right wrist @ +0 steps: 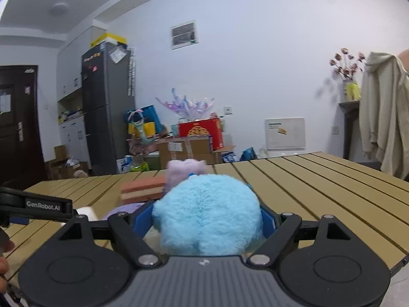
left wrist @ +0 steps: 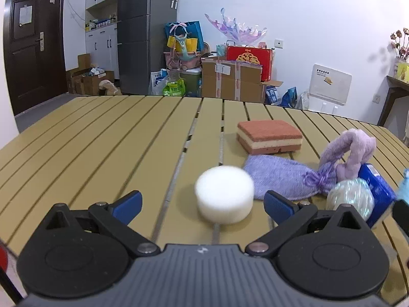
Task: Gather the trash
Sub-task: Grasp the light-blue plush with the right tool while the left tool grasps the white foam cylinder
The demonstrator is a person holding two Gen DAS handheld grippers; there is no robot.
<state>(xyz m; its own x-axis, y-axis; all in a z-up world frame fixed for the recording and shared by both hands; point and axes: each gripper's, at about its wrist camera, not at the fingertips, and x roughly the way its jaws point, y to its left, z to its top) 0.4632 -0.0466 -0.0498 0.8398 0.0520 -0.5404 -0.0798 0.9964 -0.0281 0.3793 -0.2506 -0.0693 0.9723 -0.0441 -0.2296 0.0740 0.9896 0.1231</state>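
A white foam cylinder (left wrist: 225, 194) stands on the slatted table (left wrist: 102, 140), in the gap between the tips of my left gripper (left wrist: 203, 204). That gripper is open and its blue pads (left wrist: 127, 204) stay clear of the foam on both sides. My right gripper (right wrist: 204, 220) is shut on a fluffy light-blue ball (right wrist: 207, 217), and the blue pads (right wrist: 141, 220) press into its fur on each side. The ball hides most of what lies ahead of it. From the right wrist view the left gripper's body (right wrist: 38, 206) shows at the left, with the foam (right wrist: 87, 211) just beyond it.
Right of the foam lie a purple knitted cloth (left wrist: 281, 179), a purple plush loop (left wrist: 352, 148), an iridescent ball (left wrist: 350, 199) and a blue packet (left wrist: 378, 194). A red-and-cream sponge (left wrist: 268, 136) sits further back. Boxes and bags (left wrist: 230, 81) crowd the floor beyond the table.
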